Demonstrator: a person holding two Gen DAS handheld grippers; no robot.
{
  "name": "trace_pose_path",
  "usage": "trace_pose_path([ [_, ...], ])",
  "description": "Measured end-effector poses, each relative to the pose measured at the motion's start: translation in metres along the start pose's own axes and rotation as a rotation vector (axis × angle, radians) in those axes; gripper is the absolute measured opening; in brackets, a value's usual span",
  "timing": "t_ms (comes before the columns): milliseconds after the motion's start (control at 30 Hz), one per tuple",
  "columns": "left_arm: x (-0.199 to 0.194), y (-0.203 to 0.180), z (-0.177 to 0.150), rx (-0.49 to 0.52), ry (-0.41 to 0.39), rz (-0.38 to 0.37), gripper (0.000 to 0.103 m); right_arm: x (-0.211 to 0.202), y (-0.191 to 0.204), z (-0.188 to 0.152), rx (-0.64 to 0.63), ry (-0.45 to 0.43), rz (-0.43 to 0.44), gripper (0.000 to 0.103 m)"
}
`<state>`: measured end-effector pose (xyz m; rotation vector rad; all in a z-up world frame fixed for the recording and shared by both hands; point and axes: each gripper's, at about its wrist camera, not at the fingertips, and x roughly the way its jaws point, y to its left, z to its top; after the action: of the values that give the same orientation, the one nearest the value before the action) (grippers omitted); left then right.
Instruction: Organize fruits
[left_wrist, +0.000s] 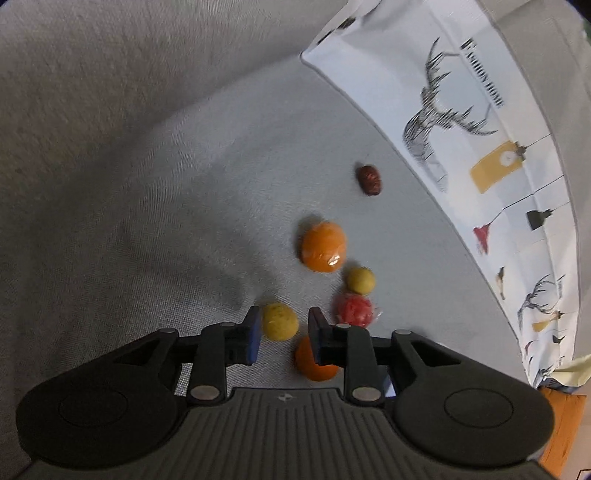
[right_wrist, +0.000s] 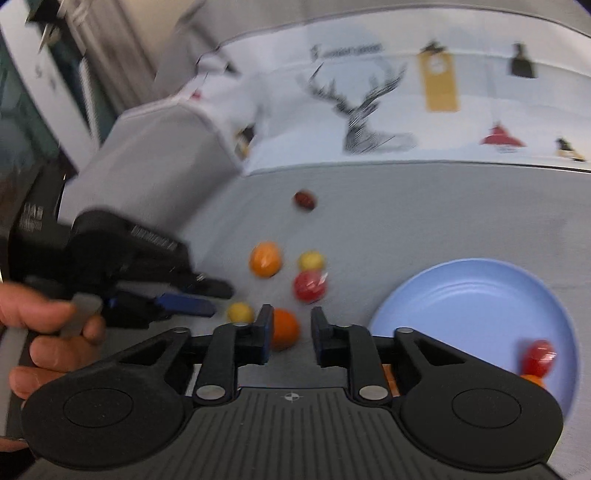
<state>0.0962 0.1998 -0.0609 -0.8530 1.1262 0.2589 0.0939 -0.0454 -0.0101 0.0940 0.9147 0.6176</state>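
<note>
The white printed cushion cover with black stag drawings (left_wrist: 461, 122) bears a line of black capital letters beside the antlers of the large stag, near the cover's upper edge. The first word looks like "FASHION"; the second is too smeared to make out. In the right wrist view the same line is blurred beyond reading. White markings on the black body of the left gripper (right_wrist: 192, 295) are also illegible.

Home living room, grey fabric sofa (left_wrist: 129, 147), deer-print cushion (right_wrist: 369, 103), small fruits scattered on the seat

Sofa cushion (left_wrist: 184, 184) matt grey woven cloth; plate (right_wrist: 480, 306) smooth blue plastic; orange fruit (left_wrist: 323, 245) glossy.
</note>
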Motion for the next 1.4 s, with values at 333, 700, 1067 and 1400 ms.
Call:
trace_pose_path([
  [333, 0.016, -0.005, 0.004, 0.038, 0.035, 0.027, 0.028, 0.066, 0.024, -0.002, -0.107, 0.114, -0.051, 0.047],
  [700, 0.009, -0.007, 0.001, 0.087, 0.014, 0.025, 0.028, 0.062, 0.03, -0.008, -0.158, 0.096, -0.082, 0.037],
  [1067, -0.033, -0.052, -0.038, 0.391, -0.161, -0.047, 0.028, -0.063, 0.005, 0.013, -0.118, -0.17, -0.155, 0.037],
  [1400, -0.065, -0.094, -0.108, 0.663, -0.292, -0.174, 0.028, -0.122, -0.062, -0.015, 0.069, -0.279, -0.257, 0.037],
])
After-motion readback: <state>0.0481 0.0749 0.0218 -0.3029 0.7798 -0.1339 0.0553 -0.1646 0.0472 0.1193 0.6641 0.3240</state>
